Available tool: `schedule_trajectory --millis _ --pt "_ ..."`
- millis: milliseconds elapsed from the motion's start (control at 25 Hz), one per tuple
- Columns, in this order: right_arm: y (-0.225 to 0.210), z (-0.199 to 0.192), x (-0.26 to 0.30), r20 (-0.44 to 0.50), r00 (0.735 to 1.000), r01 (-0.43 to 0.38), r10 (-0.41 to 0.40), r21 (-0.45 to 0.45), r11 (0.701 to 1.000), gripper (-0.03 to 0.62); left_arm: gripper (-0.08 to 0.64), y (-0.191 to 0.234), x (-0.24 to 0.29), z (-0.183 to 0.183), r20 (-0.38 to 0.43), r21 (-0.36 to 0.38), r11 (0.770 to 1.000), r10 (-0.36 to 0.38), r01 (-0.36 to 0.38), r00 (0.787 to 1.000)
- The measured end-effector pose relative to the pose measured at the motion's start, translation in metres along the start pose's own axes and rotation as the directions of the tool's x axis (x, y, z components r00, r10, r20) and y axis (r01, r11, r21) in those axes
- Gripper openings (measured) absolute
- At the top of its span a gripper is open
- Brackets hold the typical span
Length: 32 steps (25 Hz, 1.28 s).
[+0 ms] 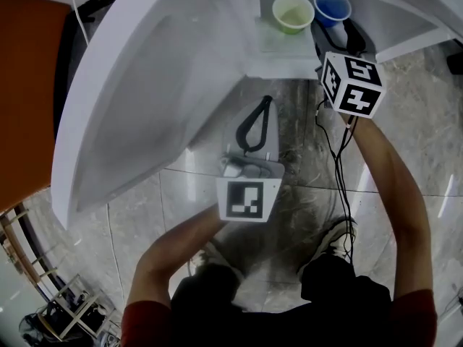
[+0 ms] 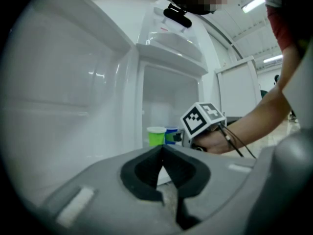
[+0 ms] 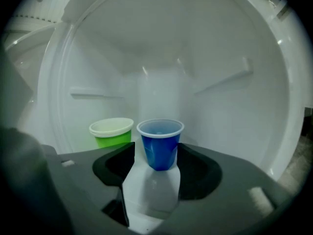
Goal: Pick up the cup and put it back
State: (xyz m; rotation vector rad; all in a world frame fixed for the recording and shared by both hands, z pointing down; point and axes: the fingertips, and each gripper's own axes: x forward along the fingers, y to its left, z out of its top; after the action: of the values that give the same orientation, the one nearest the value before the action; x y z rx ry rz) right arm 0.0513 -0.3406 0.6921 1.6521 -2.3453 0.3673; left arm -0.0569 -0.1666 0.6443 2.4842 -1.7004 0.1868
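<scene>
- Right gripper (image 3: pixel 155 152): jaws spread wide, blue cup (image 3: pixel 160 140) standing upright between them; a gap shows on each side, so the pads are not pressing
- Left gripper (image 2: pixel 162 152): jaws closed tip to tip on nothing, held low outside the fridge, pointing at the open compartment
- Blue cup sits toward the right end of the fridge shelf (image 1: pixel 273 40), near its front edge; green cup (image 3: pixel 112 133) just beside it on the left, set a little further back
- Step, as I judge it: either the close for the pick or the let-go after the put-back; cannot tell which from this
- If closing: keep the cup centred between the pads, squeeze gently since a thin plastic wall will likely buckle, lift straight up
- If backing out: draw the jaws straight back, level, without brushing the cup
- Risk: the left jaw passes close to the green cup and could nudge it
</scene>
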Motion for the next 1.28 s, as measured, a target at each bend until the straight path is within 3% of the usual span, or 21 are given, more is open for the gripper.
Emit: schedule_trajectory --millis 640,1280 --pt "-0.006 0.002 0.018 -0.015 0.997 0.078 -0.079 -0.051 0.996 0.25 0.0 0.003 -0.004 -0.015 -0.031 -0.026 1.0 0.004 -0.005 1.0" --pt "-0.006 0.005 0.006 0.001 0.999 0.05 -0.05 -0.052 0.997 0.237 0.0 0.001 -0.003 -0.01 -0.027 0.0 1.0 0.002 -0.002 1.0"
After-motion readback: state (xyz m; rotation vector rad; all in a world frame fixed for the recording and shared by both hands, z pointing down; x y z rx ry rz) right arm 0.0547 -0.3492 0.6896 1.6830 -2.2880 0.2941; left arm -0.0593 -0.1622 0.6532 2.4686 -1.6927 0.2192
